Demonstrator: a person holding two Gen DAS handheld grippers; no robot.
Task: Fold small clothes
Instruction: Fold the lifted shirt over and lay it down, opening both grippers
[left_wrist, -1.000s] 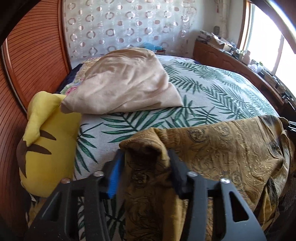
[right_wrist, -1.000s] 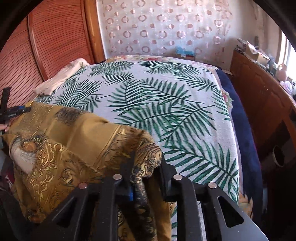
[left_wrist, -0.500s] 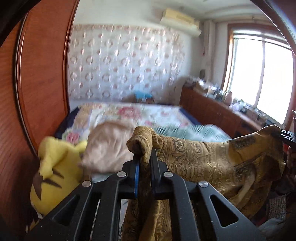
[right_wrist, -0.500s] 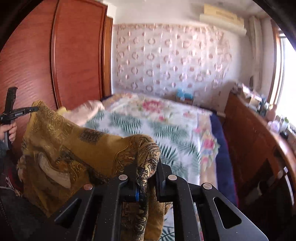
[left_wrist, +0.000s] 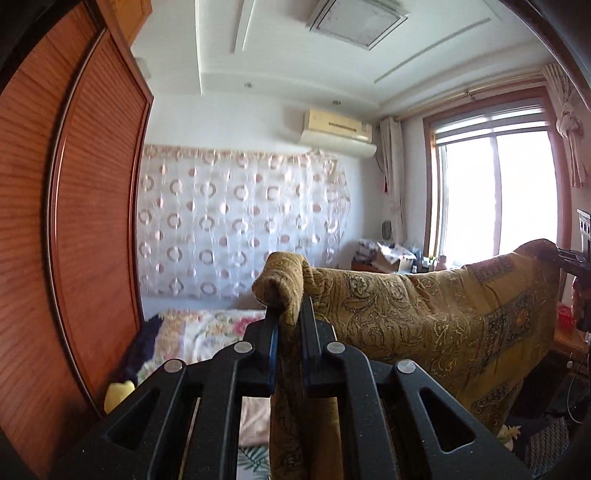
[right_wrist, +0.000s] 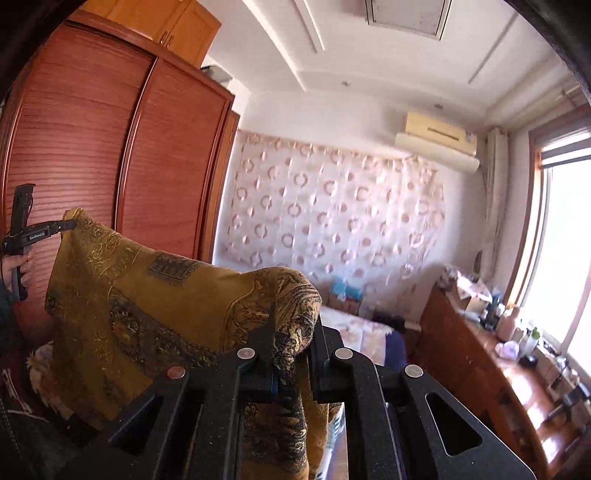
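Observation:
A mustard-gold patterned garment (left_wrist: 436, 317) hangs stretched in the air between my two grippers. My left gripper (left_wrist: 289, 317) is shut on one bunched corner of it. My right gripper (right_wrist: 293, 332) is shut on the other corner; the cloth (right_wrist: 147, 314) spans left from it. In the left wrist view the right gripper (left_wrist: 570, 258) shows at the far right edge. In the right wrist view the left gripper (right_wrist: 55, 227) shows at the far left, held in a hand. The garment's lower edge hangs below both views.
A bed (left_wrist: 207, 332) with floral and palm-leaf covers lies below and ahead. A red-brown wardrobe (right_wrist: 92, 166) stands at the left. A wooden dresser (right_wrist: 480, 362) with clutter runs under the window (left_wrist: 498, 195). A yellow plush (left_wrist: 118, 395) lies by the wardrobe.
Both grippers have risen with the garment, lifting it off the bed. The left gripper closed on its corner. The views now tilt up to the wall and ceiling.

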